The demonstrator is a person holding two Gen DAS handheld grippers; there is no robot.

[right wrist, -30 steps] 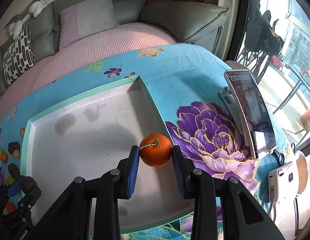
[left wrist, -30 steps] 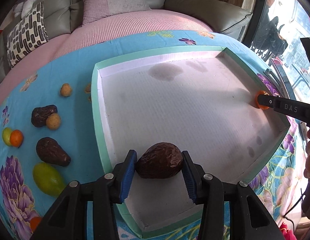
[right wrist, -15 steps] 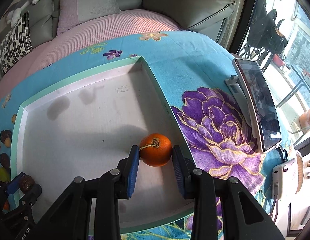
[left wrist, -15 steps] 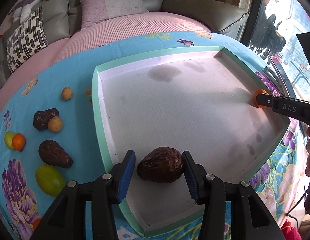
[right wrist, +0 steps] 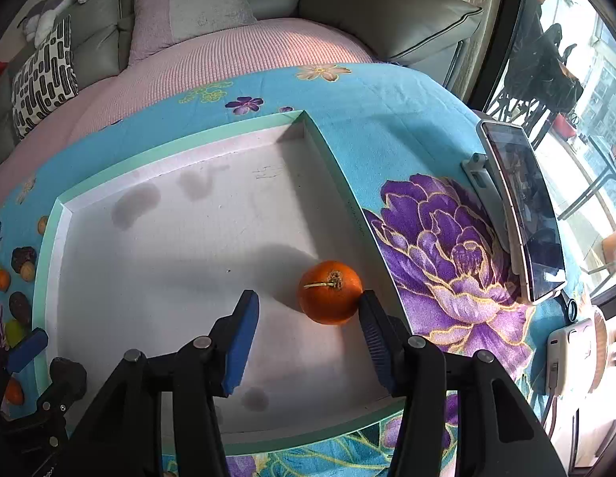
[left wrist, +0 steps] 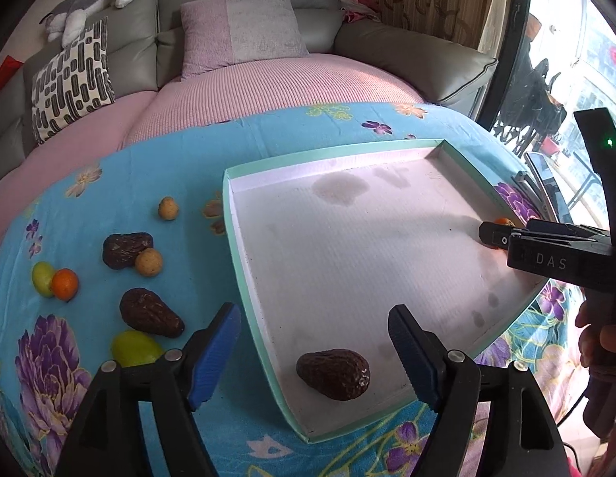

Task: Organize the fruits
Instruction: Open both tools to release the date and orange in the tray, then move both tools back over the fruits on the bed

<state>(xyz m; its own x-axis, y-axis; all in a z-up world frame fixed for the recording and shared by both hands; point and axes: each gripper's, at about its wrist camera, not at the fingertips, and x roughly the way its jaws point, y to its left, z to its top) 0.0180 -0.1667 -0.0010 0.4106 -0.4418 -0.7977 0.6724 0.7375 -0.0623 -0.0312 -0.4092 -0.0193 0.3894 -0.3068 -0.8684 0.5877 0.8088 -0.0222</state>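
A wrinkled brown fruit (left wrist: 334, 373) lies free in the near corner of the green-rimmed white tray (left wrist: 236, 262). My left gripper (left wrist: 312, 312) hangs above it. Its jaws are opening and stand wide, and neither pad touches the fruit. An orange (right wrist: 331, 292) with a stem rests on the tray floor by the right wall. My right gripper (right wrist: 308, 298) is around it with jaws opening. The right pad (right wrist: 371, 326) is at the orange's edge and the left pad stands well clear. The left gripper's blue pad (right wrist: 28, 349) shows at the tray's left edge.
Several loose fruits lie on the blue flowered cloth left of the tray: a brown one (left wrist: 151, 312), a green one (left wrist: 135, 348), a small orange (left wrist: 64, 284), tan balls (left wrist: 149, 261). A phone on a stand (right wrist: 522, 214) stands at the right. A sofa lies behind.
Both grippers have opened. The left one let go of the brown fruit and rose. The right one let go of the orange, which now leans toward its right finger.
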